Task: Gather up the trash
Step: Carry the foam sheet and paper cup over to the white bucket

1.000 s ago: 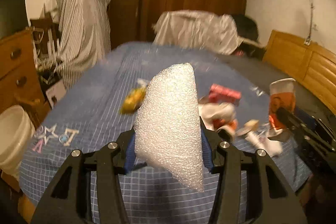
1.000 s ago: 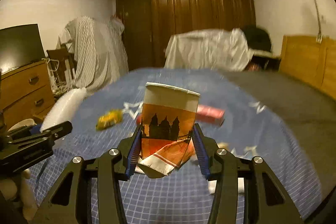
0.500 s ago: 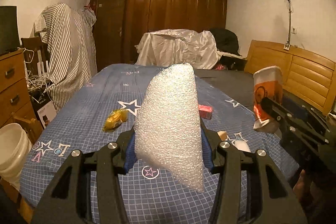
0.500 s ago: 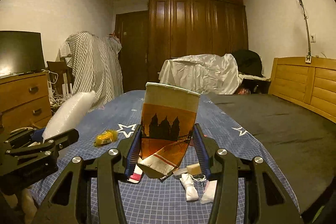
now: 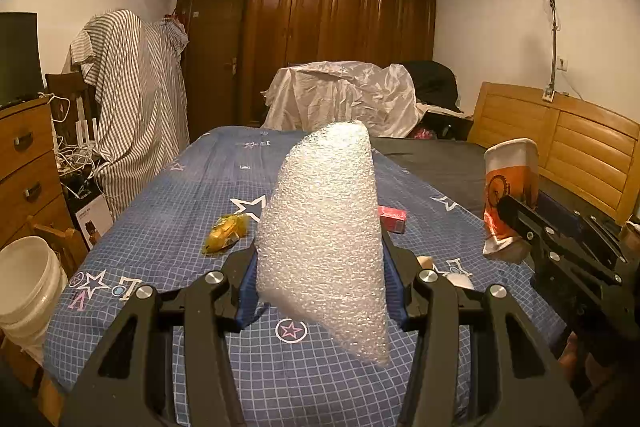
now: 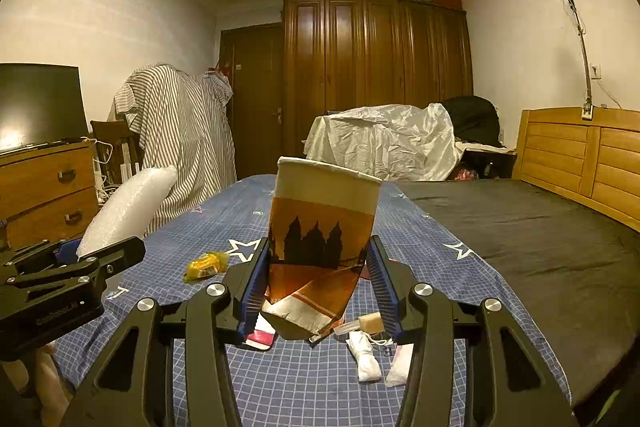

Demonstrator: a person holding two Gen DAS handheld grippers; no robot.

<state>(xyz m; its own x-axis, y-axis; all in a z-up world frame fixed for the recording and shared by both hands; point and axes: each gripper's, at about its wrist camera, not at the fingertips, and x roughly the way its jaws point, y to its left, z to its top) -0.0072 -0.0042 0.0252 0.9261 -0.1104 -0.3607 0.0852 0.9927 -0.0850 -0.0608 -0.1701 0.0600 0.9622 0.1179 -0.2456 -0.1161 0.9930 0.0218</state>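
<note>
Bubbly white wrap [image 5: 324,227] is squeezed in the left gripper [image 5: 320,279], a paper cup [image 6: 320,247] in the right gripper [image 6: 320,283]; next, probably carry both to the white bucket [image 5: 24,283] at lower left.

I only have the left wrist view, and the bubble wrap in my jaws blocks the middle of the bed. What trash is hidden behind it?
Observer: From the right wrist view, a small white rolled bundle lies on the blue sheet, just in front of the right gripper.
Operator: Is the paper cup in the right gripper intact?
Observer: No, the paper cup is crushed at its base, with the pads pressing its sides.
Operator: Anything else near that bundle?
Observer: A small tan piece with a clear stub lies right above it.
Operator: And my own grip?
Observer: The left gripper holds the bubble wrap upright, clear of the bed.
</note>
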